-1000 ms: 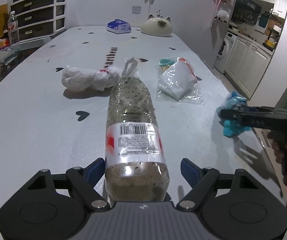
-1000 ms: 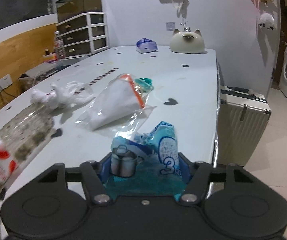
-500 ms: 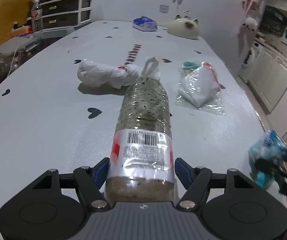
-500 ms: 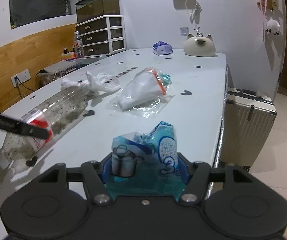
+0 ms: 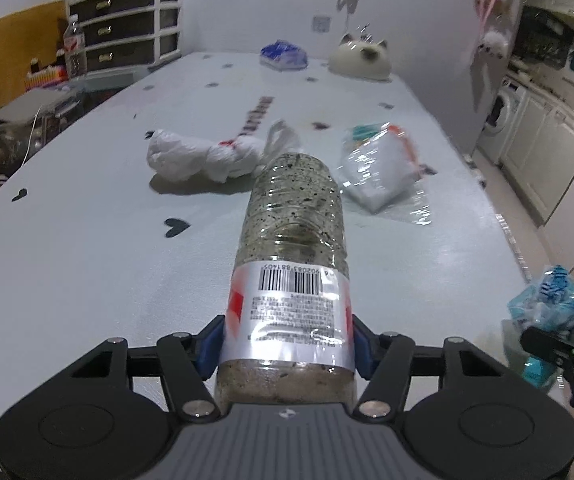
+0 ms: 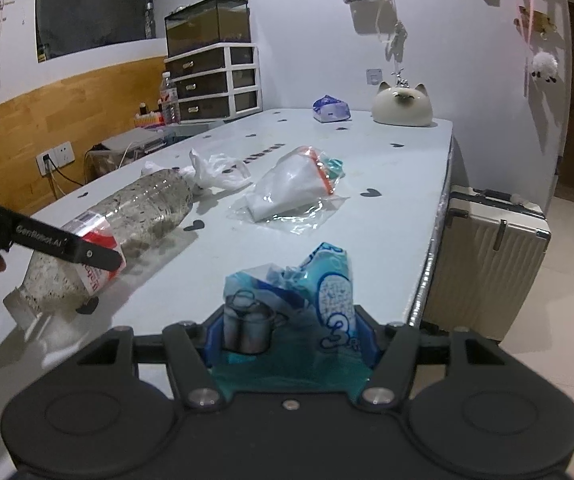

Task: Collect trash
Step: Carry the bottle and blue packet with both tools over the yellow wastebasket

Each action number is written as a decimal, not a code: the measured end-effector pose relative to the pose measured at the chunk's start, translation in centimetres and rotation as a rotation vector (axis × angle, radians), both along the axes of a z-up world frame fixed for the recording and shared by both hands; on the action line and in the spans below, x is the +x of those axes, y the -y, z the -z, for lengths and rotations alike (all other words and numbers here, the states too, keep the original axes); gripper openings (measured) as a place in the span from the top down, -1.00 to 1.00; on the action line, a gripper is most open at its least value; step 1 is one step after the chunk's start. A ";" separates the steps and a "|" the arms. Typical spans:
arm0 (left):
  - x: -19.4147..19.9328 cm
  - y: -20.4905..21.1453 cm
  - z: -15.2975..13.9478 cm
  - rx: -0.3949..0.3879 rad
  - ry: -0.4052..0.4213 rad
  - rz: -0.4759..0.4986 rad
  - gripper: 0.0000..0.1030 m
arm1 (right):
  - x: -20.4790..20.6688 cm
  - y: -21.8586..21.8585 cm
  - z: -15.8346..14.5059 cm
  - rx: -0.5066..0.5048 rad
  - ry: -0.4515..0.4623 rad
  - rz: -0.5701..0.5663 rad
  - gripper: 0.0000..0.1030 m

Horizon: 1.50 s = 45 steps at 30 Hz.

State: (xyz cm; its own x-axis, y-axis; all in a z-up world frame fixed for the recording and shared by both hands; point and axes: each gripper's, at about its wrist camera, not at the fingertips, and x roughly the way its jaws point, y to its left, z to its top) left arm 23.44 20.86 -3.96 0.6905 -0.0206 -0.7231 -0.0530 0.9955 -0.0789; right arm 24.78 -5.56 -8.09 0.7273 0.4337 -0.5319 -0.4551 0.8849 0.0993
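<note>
Clear speckled plastic bottle w/ glossy foil label; crinkly blue plastic wrapper; pale tabletop smooth, semi-matt; matt black grippers.

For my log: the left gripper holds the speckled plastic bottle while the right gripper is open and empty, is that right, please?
Not quite. The left gripper does hold the plastic bottle, but the right gripper is shut on a crumpled blue wrapper, as the right wrist view shows.

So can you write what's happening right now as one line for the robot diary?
left gripper: shut on dirty clear plastic bottle | right gripper: shut on crumpled blue wrapper | on white table: white plastic bag, clear zip pouch
</note>
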 end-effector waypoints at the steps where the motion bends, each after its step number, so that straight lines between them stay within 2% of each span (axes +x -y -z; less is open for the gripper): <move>1: -0.5 0.4 -0.2 -0.005 0.015 0.004 -0.20 | -0.2 0.3 -0.1 0.005 0.002 0.002 -0.23; 7: -3.4 3.5 -1.2 -0.027 0.102 0.035 -0.20 | -1.7 2.4 -1.0 0.024 0.033 0.033 -0.22; 13: -5.6 7.0 -1.6 -0.017 0.154 0.064 -0.20 | -3.6 5.0 -1.7 0.009 0.063 0.082 -0.23; 26: -9.0 15.4 -2.0 -0.055 0.263 0.157 -0.20 | -8.5 14.3 -2.5 0.004 0.115 0.220 -0.23; 36: -9.1 23.9 -1.1 -0.062 0.278 0.272 -0.20 | -11.0 22.1 -1.9 0.003 0.123 0.355 -0.23; 45: -7.9 30.9 2.2 -0.093 0.228 0.355 -0.20 | -12.3 27.8 0.6 -0.001 0.105 0.445 -0.23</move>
State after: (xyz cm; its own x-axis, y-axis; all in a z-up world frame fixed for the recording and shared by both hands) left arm 15.55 -10.03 -6.18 0.7703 -0.3440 -0.5369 0.3211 0.9367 -0.1395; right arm 12.49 -33.34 -8.64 0.8928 0.0662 -0.4455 -0.0379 0.9967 0.0722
